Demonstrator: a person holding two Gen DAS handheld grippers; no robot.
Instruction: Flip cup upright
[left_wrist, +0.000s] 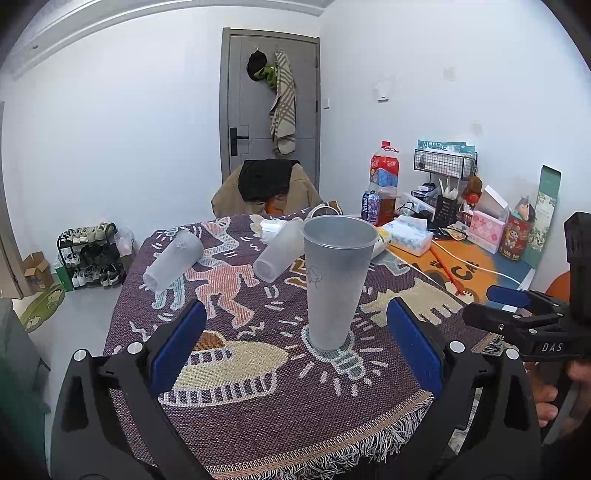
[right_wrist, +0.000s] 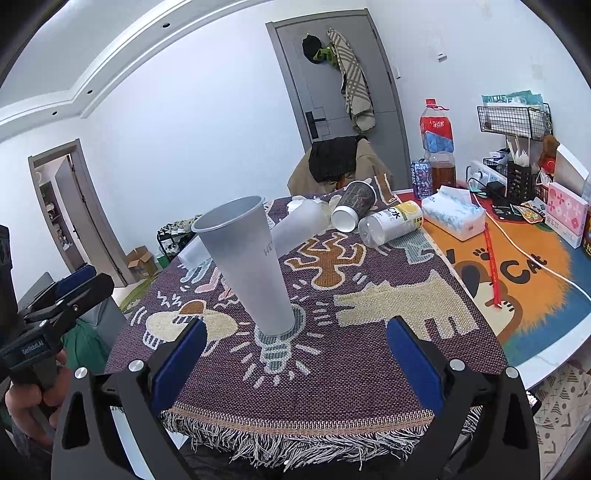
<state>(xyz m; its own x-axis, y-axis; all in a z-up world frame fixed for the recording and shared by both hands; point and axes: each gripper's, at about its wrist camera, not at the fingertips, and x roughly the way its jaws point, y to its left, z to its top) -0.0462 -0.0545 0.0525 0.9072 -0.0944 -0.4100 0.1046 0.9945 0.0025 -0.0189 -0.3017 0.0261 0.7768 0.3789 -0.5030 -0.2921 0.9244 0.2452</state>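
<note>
A frosted grey cup (left_wrist: 334, 280) stands upright, mouth up, on the light-bulb figure of the patterned cloth (left_wrist: 258, 406). It also shows in the right wrist view (right_wrist: 251, 266). My left gripper (left_wrist: 295, 332) is open and empty, its blue pads (left_wrist: 181, 343) a little short of the cup on either side. My right gripper (right_wrist: 295, 339) is open and empty, just in front of the cup. Two frosted cups (left_wrist: 173, 264) (left_wrist: 279, 254) lie on their sides farther back.
A dark cup (right_wrist: 354, 206) and a yellow-labelled cup (right_wrist: 391, 223) lie on their sides at the back. A tissue box (right_wrist: 454, 216), bottle (right_wrist: 437, 147), can, wire rack and boxes crowd the right. A red straw (right_wrist: 493, 266) and white cable lie on the orange mat.
</note>
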